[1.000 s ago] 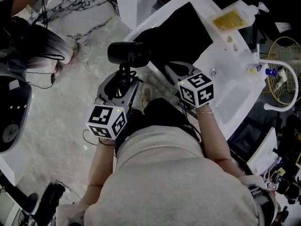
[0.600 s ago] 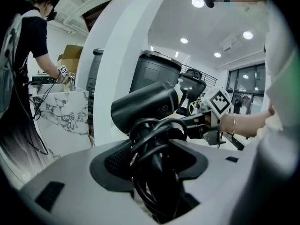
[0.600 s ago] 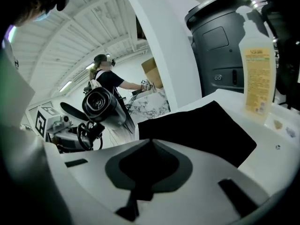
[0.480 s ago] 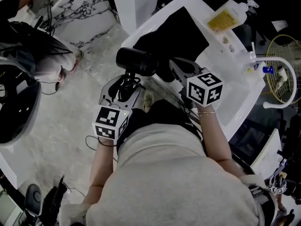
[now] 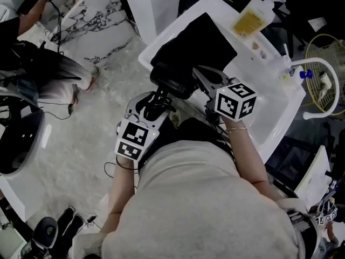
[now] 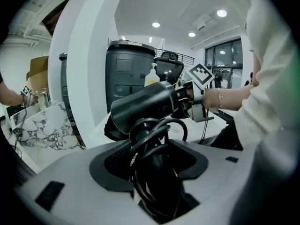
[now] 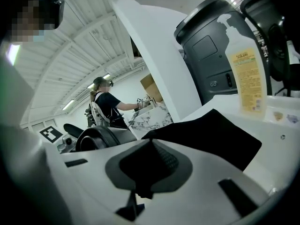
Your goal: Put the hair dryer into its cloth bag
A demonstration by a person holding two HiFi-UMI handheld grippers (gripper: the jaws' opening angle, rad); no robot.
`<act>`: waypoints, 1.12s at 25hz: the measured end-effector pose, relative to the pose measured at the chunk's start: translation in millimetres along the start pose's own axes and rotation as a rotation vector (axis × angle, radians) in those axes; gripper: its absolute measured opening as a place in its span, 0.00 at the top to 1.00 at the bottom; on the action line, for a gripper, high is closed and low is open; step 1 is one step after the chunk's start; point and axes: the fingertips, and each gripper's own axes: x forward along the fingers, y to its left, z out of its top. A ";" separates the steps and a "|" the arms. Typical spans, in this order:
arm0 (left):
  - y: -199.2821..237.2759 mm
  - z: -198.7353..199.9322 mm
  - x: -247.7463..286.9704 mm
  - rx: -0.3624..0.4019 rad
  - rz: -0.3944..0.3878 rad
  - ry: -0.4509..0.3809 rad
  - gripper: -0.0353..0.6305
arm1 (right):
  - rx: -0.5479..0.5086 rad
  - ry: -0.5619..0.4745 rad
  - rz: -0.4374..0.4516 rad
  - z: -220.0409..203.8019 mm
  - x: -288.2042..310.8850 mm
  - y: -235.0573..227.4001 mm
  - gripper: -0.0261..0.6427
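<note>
holding hair dryer [image 5: 171, 83] in left claw [image 6: 154, 165] | right claw [image 7: 150, 149] pinching cloth bag [image 5: 194, 42] | soap bottle [image 5: 253, 16] beyond

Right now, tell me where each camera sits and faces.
Head view: on the person's head, looking steeply down at the black cloth bag and black hair dryer; torso, forearms, left gripper and right gripper show.
Left gripper view: on the left gripper, looking along jaws clamped on the dryer's cord-wrapped handle; the right forearm and gripper show.
Right gripper view: on the right gripper, looking along jaws pinching the bag's edge toward a yellow-labelled soap bottle; the left gripper's cube shows.
Shared: all three show the hair dryer.
</note>
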 end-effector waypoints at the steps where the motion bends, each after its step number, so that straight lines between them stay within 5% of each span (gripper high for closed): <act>1: -1.3 -1.0 0.2 0.015 -0.015 0.012 0.58 | -0.001 -0.005 0.001 1.4 -0.5 0.4 0.94; 9: 3.5 -18.4 8.3 0.137 -0.076 0.158 0.58 | -0.027 -0.004 0.049 1.8 -2.6 1.4 0.94; 23: 36.0 -22.7 42.2 0.196 -0.142 0.323 0.58 | -0.052 0.012 0.080 4.9 -1.7 -0.6 0.94; 28: 41.8 -20.4 49.7 0.335 -0.136 0.390 0.58 | -0.071 0.023 0.079 6.6 3.6 0.0 0.94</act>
